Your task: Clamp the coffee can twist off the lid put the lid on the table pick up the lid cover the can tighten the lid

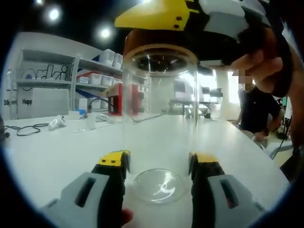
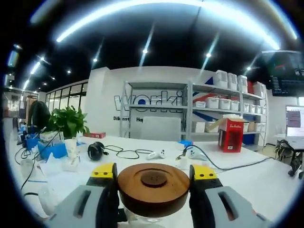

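A tall clear coffee can [image 1: 160, 118] stands upright on the white table [image 1: 57, 156]. My left gripper [image 1: 158, 164] is shut on its lower part, one yellow-tipped jaw on each side. At the can's mouth is a round brown wooden lid [image 1: 156, 39], which is held by my right gripper [image 1: 190, 16] coming in from above with a hand [image 1: 266, 66] behind it. In the right gripper view the lid [image 2: 153, 187] is clamped between the jaws of that gripper [image 2: 153, 178], and the can's glass [image 2: 142, 219] shows just under it. I cannot tell whether the lid touches the rim.
Far across the table lie cables [image 2: 123, 153], black headphones [image 2: 96, 150], white handheld devices [image 2: 156, 154] and a blue bin [image 2: 54, 151] by a plant [image 2: 69, 121]. Shelves with white boxes [image 2: 223, 102] and a red box [image 2: 231, 133] line the wall. A person [image 1: 256, 109] stands at the right.
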`<state>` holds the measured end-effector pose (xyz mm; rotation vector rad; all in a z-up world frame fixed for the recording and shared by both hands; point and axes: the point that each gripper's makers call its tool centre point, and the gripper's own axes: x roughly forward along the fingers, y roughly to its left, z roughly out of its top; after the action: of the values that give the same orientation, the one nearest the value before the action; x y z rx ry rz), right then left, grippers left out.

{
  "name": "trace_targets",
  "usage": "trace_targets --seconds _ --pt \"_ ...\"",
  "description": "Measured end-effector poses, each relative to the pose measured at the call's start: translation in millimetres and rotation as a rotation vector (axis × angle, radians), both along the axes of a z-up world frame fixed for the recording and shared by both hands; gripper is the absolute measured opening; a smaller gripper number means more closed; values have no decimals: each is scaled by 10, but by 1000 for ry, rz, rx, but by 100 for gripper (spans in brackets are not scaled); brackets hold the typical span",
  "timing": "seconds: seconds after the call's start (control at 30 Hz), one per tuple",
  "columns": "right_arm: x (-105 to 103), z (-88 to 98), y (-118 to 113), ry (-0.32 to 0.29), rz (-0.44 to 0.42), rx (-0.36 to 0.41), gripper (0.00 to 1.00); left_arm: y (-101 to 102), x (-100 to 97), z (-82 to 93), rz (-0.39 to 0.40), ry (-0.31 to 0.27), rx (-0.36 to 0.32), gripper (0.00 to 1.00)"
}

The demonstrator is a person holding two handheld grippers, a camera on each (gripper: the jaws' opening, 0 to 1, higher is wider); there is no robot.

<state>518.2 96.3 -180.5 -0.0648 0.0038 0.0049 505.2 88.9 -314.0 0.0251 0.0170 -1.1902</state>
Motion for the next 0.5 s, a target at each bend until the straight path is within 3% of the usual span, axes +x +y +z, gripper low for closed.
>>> trace_targets --seconds 0.5 --pt "-2 -14 17 17 44 -10 53 -1 -12 3 3 2 2 45"
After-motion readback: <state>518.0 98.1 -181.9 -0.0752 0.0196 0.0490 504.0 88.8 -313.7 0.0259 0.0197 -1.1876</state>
